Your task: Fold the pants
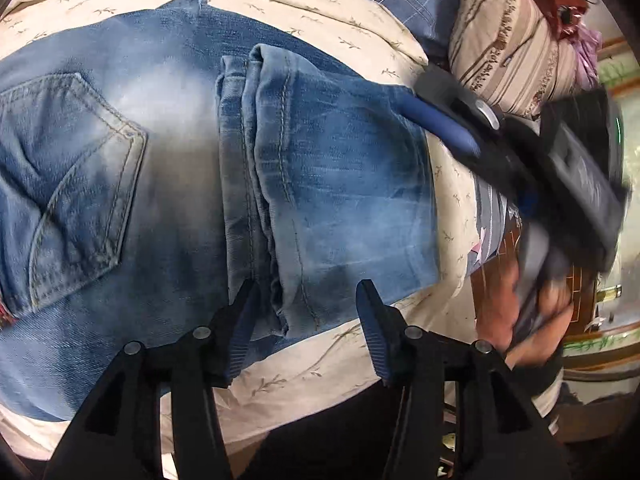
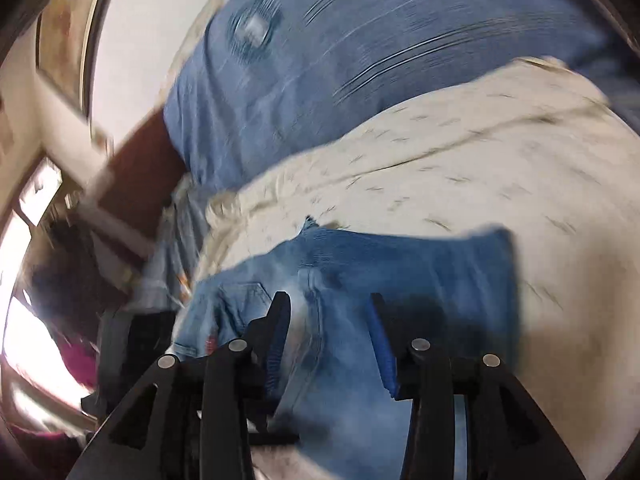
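Note:
Blue jeans [image 1: 192,168] lie folded on a cream leaf-print bedsheet [image 1: 320,4]. The leg ends [image 1: 328,168] are folded over the seat, their hems [image 1: 256,92] near the middle, and a back pocket [image 1: 72,184] shows at the left. My left gripper [image 1: 306,284] is open and empty, just above the near edge of the folded legs. My right gripper [image 1: 460,120] shows blurred at the jeans' right edge. In the right wrist view the right gripper [image 2: 330,300] is open and empty above the jeans [image 2: 360,272].
A blue plaid pillow [image 2: 360,60] and a striped beige cushion [image 1: 508,40] lie at the head of the bed. The bed edge and wooden floor [image 1: 500,264] are at the right. A hand [image 1: 532,312] holds the right gripper. The right wrist view is motion-blurred.

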Tool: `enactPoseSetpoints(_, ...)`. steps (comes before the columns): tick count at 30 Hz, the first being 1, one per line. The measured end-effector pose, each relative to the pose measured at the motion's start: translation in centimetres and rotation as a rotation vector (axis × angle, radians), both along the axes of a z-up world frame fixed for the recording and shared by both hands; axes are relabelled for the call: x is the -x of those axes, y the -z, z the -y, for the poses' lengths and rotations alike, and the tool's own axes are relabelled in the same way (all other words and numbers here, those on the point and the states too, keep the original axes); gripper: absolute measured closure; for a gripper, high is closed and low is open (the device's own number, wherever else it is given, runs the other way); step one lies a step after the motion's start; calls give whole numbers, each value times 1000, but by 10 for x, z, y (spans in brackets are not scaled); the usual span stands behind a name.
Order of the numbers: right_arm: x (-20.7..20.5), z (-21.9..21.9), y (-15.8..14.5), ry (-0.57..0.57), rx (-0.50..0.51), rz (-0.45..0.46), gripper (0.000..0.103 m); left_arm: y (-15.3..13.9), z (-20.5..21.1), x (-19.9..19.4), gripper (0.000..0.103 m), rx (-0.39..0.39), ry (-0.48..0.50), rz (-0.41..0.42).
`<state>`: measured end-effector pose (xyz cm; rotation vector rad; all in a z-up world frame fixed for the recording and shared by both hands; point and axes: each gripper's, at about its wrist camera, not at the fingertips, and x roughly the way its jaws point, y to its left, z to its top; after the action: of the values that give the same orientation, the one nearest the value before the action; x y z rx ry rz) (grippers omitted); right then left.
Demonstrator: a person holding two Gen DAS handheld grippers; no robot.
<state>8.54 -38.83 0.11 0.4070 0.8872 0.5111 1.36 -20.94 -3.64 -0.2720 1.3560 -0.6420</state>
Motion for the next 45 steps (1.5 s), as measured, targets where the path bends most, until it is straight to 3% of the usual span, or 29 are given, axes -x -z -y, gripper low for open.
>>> enactPoseSetpoints(2, -21, -30, 6, -80, 140, -4, 60, -1, 0, 1, 55, 13, -14, 10)
enactPoseSetpoints(3, -24, -41, 11, -112, 208, -7, 68, -1, 0, 1, 59, 15, -20, 12)
enactPoseSetpoints(5, -29, -67, 19, -174, 375, -6, 100, 2, -4, 6, 71, -4, -35, 29)
enactPoseSetpoints(8, -24, -73, 17, -216, 293, 1, 100, 5, -7, 14, 75, 1, -39, 65)
enactPoseSetpoints(10, -28, -80, 40, -232, 382, -55, 97, 7, -7, 16, 75, 3, -40, 86)
enactPoseSetpoints(13, -26, -67, 32, -197, 294, -70, 94, 4, -13, 14, 75, 21, -31, 61)
enactPoseSetpoints(16, -11, -22, 0, -106, 77, -3, 74, -12, -27, 9, 75, 56, -8, 59)
enactPoseSetpoints(17, -5, -2, -8, -38, 50, 28, 62, -21, -31, 7, 75, 64, -20, 84)
enactPoseSetpoints(19, 3, 31, -15, 110, 104, 55, 52, -38, -37, -6, 69, 61, -64, 141)
enactPoseSetpoints(21, 5, 52, -5, 190, 130, 19, 52, -44, -32, -24, 60, 59, -97, 160)
enactPoseSetpoints(24, 2, 61, 25, 238, 157, -71, 53, -30, -13, -53, 60, 13, -110, 132)
enactPoseSetpoints(25, 1, 59, 31, 232, 169, -69, 60, -23, -5, -60, 60, -23, -112, 119)
enactPoseSetpoints(26, 3, 57, 31, 234, 184, -51, 77, -17, 2, -66, 62, -63, -113, 108)
enactPoseSetpoints(28, 9, 58, 25, 250, 186, 20, 78, -11, 9, -73, 67, -110, -133, 112)
enactPoseSetpoints(30, 4, 61, 39, 254, 254, -1, 80, -6, 13, -79, 73, -133, -154, 178)
enactPoseSetpoints(34, 9, 69, 33, 260, 189, 18, 75, -10, 17, -75, 73, -181, -122, 203)
enactPoseSetpoints(37, 40, 76, 8, 262, 80, 89, 72, -16, -2, -64, 73, -85, -119, 122)
enactPoseSetpoints(40, 85, 71, -3, 206, -2, 154, 62, -23, -18, -39, 68, 1, -98, 111)
enactPoseSetpoints(42, 107, 65, 11, 206, -14, 132, 47, -15, -13, -27, 52, -6, -71, 108)
enactPoseSetpoints(45, 109, 56, 59, 236, -8, -5, 49, 10, 2, -23, 51, -66, -34, 92)
